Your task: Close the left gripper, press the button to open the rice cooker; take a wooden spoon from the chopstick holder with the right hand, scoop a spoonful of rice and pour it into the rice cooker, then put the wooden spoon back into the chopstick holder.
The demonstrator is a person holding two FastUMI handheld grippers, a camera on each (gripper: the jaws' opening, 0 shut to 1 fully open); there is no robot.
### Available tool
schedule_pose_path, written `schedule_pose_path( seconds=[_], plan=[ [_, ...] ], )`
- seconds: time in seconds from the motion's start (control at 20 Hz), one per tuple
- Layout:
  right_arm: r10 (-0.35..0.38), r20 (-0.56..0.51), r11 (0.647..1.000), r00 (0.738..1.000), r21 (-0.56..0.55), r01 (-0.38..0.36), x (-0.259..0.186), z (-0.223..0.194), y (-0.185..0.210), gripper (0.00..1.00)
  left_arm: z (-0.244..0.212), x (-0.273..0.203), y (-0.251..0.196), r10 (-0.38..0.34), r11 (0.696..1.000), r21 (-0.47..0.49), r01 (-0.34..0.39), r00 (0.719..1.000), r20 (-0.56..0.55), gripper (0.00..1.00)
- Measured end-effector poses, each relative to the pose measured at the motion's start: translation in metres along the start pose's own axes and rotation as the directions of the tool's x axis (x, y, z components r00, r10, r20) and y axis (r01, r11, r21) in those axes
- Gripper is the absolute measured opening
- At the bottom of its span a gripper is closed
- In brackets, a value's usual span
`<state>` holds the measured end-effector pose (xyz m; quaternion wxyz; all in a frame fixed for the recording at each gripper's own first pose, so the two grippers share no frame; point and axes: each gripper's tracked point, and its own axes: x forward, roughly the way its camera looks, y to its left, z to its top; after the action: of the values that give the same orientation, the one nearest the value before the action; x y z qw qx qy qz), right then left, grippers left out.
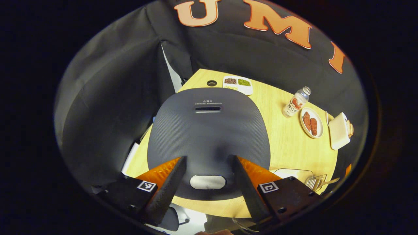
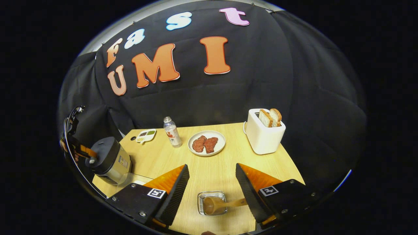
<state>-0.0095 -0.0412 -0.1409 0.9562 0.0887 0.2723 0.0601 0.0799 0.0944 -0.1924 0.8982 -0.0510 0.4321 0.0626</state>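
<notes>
Left gripper (image 1: 208, 182) hovers over the rice cooker (image 1: 209, 137) at frame centre, fingers spread wide apart, the button (image 1: 208, 182) between them at the bottom. The lid is shut, so pressing appears not yet done. Right gripper (image 2: 212, 189) is also open and empty above the counter (image 2: 212, 163); the wooden spoon (image 2: 217, 205) lies in a clear holder (image 2: 212, 203) at bottom centre. Scooping, pouring and returning remain.
</notes>
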Motion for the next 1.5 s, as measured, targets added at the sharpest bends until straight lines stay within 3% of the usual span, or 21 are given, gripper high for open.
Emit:
schedule_pose_path(
  seconds=[0.1,0.2,0.3,0.4,0.65,0.7,0.75,0.8,0.95,1.05,1.2,1.5],
  plan=[
    [-0.008,0.044,1.0,0.999,-0.022,0.009,-0.002,0.013,0.002,0.89,0.011,-0.018,-0.019,-0.042,0.999,0.004,0.042,0.993,0.106,1.0],
    [-0.012,0.103,0.999,0.995,-0.04,0.016,-0.008,0.032,0.007,0.89,0.033,-0.049,-0.036,-0.065,0.997,0.056,0.052,0.962,0.263,0.99],
    [-0.007,0.18,0.997,0.984,-0.07,0.02,-0.015,0.054,0.017,0.89,0.058,-0.083,-0.063,-0.11,0.991,0.121,0.065,0.901,0.42,1.0],
    [0.005,0.257,0.994,0.966,-0.104,0.023,-0.022,0.073,0.027,0.89,0.07,-0.123,-0.095,-0.208,0.974,0.192,0.122,0.824,0.528,0.98],
    [0.037,0.371,0.991,0.928,-0.134,0.014,-0.037,0.101,0.047,0.89,0.085,-0.184,-0.123,-0.291,0.957,0.219,0.192,0.677,0.676,0.98],
    [0.056,0.387,0.991,0.92,-0.137,-0.002,-0.039,0.103,0.053,0.89,0.081,-0.189,-0.136,-0.336,0.942,0.233,0.243,0.657,0.674,0.99],
    [0.082,0.39,0.989,0.917,-0.144,-0.027,-0.039,0.103,0.061,0.88,0.068,-0.192,-0.154,-0.411,0.911,0.261,0.32,0.647,0.642,0.97],
    [0.09,0.376,0.989,0.922,-0.144,-0.038,-0.036,0.097,0.064,0.88,0.056,-0.194,-0.167,-0.436,0.898,0.27,0.346,0.638,0.634,0.98],
    [0.09,0.357,0.992,0.93,-0.115,-0.051,-0.035,0.089,0.064,0.9,0.052,-0.195,-0.166,-0.411,0.912,0.3,0.281,0.625,0.664,0.99],
    [0.09,0.392,0.993,0.916,-0.103,-0.053,-0.037,0.093,0.065,0.9,0.049,-0.202,-0.178,-0.428,0.903,0.318,0.288,0.557,0.712,0.97],
    [0.081,0.428,0.993,0.9,-0.107,-0.039,-0.039,0.097,0.065,0.9,0.046,-0.207,-0.18,-0.417,0.908,0.32,0.269,0.514,0.75,0.95],
    [0.083,0.477,0.993,0.875,-0.11,-0.034,-0.051,0.103,0.069,0.9,0.048,-0.209,-0.185,-0.426,0.905,0.34,0.257,0.521,0.74,0.95]
  ],
)
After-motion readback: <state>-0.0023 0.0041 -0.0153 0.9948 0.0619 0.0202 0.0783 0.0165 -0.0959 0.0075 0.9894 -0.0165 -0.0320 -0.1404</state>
